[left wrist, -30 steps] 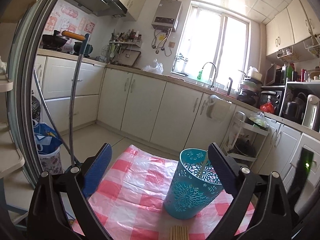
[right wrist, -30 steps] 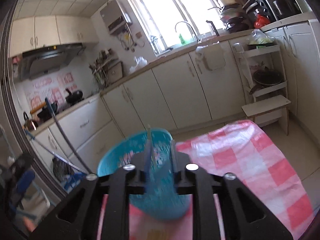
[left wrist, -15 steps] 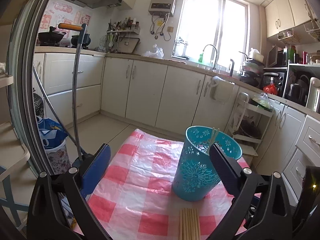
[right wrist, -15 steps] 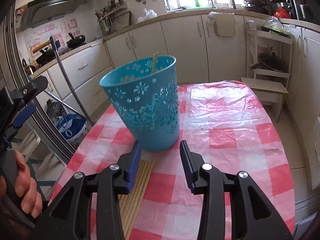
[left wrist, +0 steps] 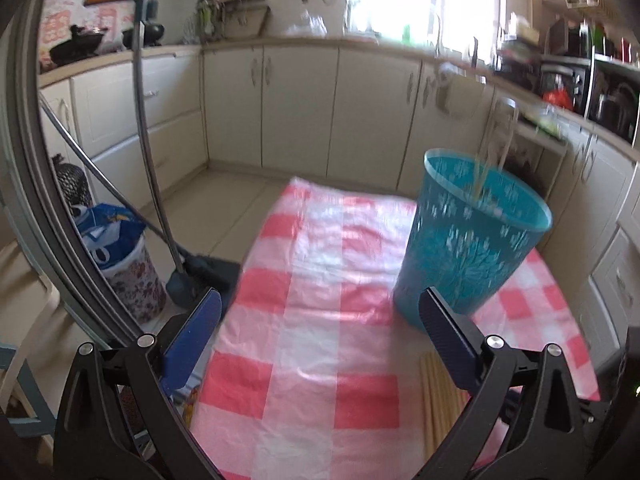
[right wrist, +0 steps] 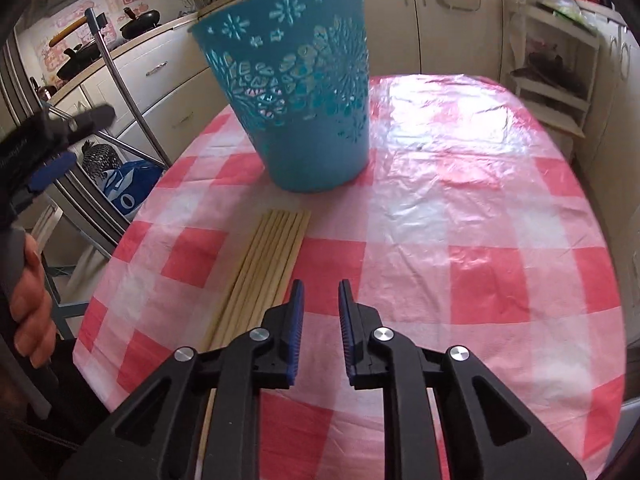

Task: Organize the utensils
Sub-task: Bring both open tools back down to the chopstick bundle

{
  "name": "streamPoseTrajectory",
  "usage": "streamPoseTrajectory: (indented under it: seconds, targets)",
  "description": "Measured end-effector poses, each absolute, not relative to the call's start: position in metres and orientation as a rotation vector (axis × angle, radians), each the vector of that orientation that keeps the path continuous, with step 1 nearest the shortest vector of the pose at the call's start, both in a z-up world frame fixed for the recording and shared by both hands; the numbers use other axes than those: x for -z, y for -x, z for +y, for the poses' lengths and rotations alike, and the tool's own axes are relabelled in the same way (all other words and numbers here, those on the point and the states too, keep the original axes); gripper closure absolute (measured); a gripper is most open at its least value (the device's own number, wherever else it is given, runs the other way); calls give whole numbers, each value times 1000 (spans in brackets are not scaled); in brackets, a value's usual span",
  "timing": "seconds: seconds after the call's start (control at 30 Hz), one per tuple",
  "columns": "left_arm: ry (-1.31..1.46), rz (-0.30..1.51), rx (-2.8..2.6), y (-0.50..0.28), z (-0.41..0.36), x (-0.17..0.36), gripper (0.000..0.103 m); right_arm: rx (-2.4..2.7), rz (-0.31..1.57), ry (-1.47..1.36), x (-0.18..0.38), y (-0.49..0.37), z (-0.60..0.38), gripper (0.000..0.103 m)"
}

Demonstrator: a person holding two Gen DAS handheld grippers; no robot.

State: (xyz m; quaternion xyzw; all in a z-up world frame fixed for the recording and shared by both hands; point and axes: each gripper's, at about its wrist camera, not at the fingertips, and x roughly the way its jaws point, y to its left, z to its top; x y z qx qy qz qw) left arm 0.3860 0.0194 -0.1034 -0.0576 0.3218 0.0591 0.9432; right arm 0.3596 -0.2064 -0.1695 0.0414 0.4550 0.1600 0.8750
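Right wrist view: the right gripper hangs over the near part of the table, which wears a pink-and-white checked cloth. Its jaws have just been closing and now stand narrow, a slim gap between the blue pads, with nothing between them. Just left of the fingertips lies a bundle of pale wooden chopsticks, side by side and flat on the cloth, running from the near edge toward the teal basket. The basket stands upright toward the far left of the table, its base just beyond the far ends of the chopsticks but not touching them. The whole right half of the cloth, out to the rounded right edge, is bare. At the left edge of the table the person's left hand grips the handle of the other tool.

In the left wrist view, the left gripper has its jaws spread wide and holds nothing. It sits over the near left stretch of cloth, with bare cloth reaching to the far edge. A pale stick stands inside the basket, blurred. Off the table's left edge a mop leans beside a floral bin.
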Motion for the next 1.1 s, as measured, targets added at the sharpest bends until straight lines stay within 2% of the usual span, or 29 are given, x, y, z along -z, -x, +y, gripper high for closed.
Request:
streamPoseTrajectory:
  seconds: [0.2,0.93,1.1]
  targets:
    - [98,779,-73,-397,14,126,8,-353,949,-84,173,-364,-195,85]
    - [48,860,-41,-404,1,144,8,-357,971,-39,178,-377,-182,85]
    - [-20,929,-4,-408,-12,159,8,-353,987,52,176,-376,-177,92]
